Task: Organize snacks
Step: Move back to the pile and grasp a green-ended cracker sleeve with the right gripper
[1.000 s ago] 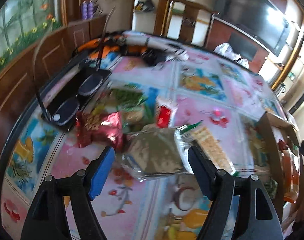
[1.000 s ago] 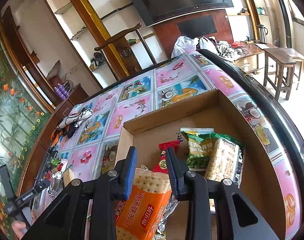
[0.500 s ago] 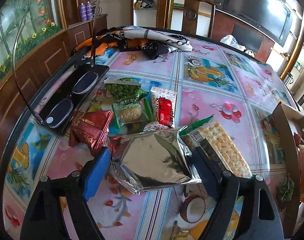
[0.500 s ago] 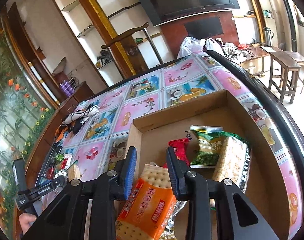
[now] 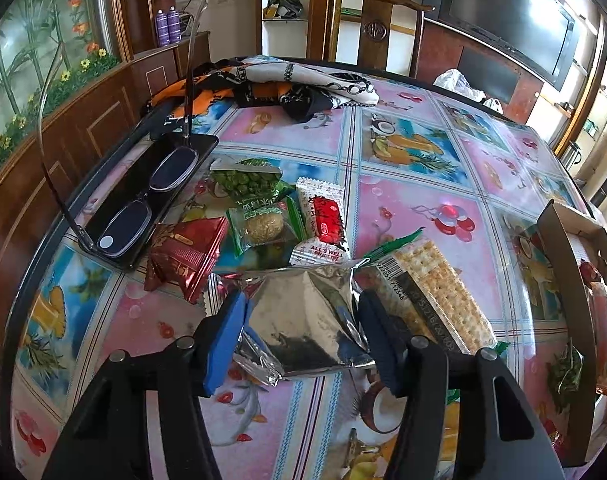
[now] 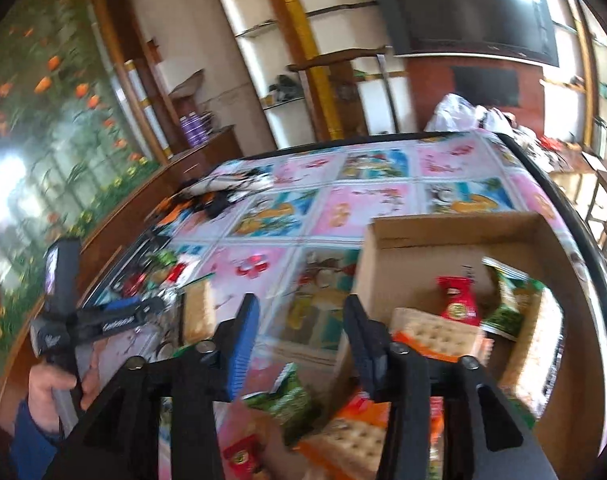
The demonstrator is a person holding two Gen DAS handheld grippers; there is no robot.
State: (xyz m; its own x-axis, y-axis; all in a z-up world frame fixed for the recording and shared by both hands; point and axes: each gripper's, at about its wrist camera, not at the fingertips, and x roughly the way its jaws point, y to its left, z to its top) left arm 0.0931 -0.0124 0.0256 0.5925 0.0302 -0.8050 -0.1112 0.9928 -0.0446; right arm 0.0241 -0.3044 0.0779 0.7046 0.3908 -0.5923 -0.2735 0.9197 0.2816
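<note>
My left gripper is closing on a silver foil packet; both pads press its sides and the foil bulges between them. Beside it lie a clear cracker packet, a red packet, green pea packets and a white-and-red packet. My right gripper is opening, with nothing between its fingers, over the table just left of the cardboard box. An orange cracker packet, a red packet and a green packet lie in the box. The right wrist view is blurred.
Glasses rest on a black case at the table's left edge. A patterned scarf lies at the far side. The box wall stands at the right. A hand holds the left gripper. A chair stands behind the table.
My left jaws have closed in on the silver packet, which is now squeezed narrower. My right gripper has let go of the orange cracker packet, opened and swung left out of the box.
</note>
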